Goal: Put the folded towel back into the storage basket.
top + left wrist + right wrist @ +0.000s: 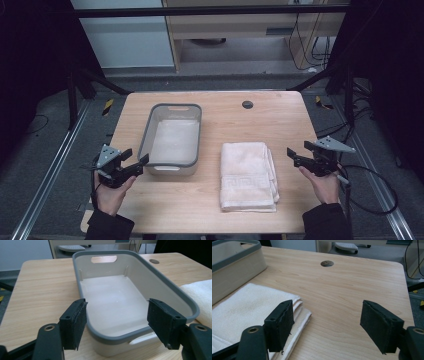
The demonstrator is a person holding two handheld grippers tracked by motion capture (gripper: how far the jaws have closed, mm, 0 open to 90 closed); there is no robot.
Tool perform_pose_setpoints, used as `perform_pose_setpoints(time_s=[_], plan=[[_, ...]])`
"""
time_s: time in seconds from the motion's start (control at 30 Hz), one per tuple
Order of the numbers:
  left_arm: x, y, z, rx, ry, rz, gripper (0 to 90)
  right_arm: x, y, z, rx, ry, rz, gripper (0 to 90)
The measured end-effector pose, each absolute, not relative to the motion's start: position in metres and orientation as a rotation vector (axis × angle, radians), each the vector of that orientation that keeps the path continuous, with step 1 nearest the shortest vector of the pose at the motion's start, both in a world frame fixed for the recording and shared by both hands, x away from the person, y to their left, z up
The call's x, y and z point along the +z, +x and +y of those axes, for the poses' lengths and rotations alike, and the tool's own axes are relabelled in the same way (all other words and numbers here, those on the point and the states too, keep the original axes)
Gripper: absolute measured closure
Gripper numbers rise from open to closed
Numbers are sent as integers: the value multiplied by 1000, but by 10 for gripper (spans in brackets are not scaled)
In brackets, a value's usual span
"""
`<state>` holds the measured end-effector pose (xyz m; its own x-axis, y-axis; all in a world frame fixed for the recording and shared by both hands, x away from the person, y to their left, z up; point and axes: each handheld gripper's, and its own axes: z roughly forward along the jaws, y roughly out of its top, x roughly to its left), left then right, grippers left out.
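Note:
A folded cream towel (248, 175) lies on the wooden table (220, 120), right of centre near the front. Left of it stands an empty white bin with a grey rim (171, 139). My left gripper (135, 157) is open at the bin's front left corner, nothing between its jaws; in the left gripper view the bin (115, 302) lies just beyond the open left gripper (117, 322). My right gripper (298, 152) is open, a little right of the towel's far right corner. In the right gripper view the towel (249, 312) sits behind the left jaw of the right gripper (329, 325).
A round cable hole (247, 104) sits in the table at the back, right of the bin. Black frame bars and floor rails flank the table on both sides. Bare tabletop lies between the towel and the right edge (367, 285).

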<state>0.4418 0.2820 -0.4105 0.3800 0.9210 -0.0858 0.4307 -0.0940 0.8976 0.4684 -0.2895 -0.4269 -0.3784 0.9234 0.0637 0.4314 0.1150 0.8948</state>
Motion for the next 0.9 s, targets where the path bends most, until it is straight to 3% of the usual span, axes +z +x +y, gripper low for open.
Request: perform_pose_setpoints(time_s=[0.9], plan=[[-394, 455, 200, 608, 1770, 1040, 296, -408, 482, -277, 1285, 1289, 1900, 244]])
